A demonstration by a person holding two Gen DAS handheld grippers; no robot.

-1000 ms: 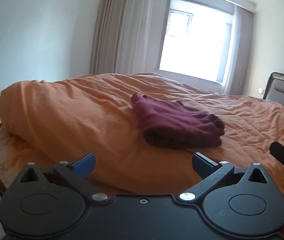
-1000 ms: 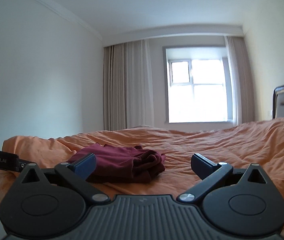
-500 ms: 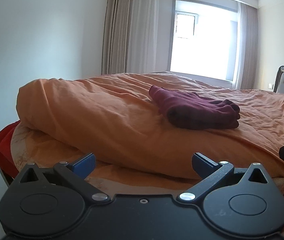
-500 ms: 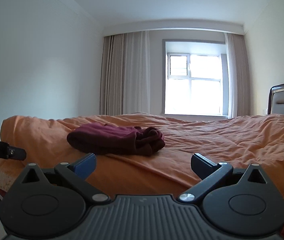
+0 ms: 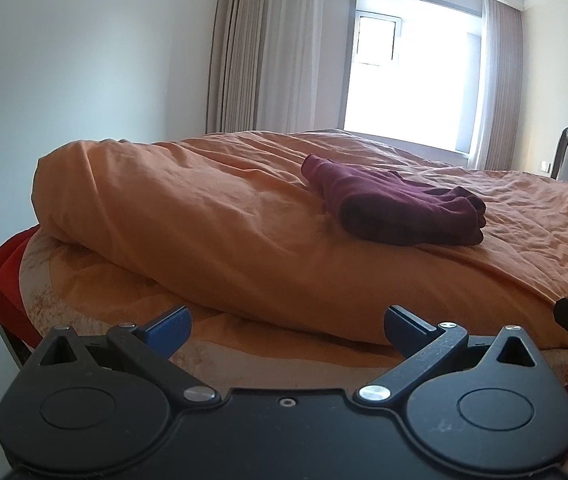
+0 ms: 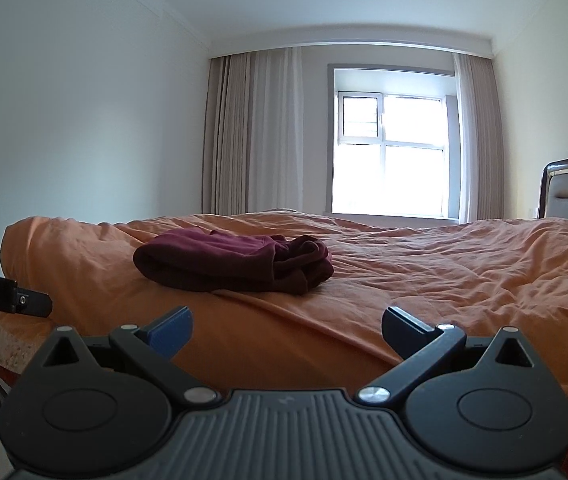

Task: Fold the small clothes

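Blown-out daylight from the window (image 6: 390,156), dim foreground, sharp focus, fisheye-bent vignetted corners.

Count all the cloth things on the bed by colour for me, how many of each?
Dark red: 1, the folded garment
Orange: 1, the duvet
Bright red: 1, the sheet edge under the mattress pad
Total: 3
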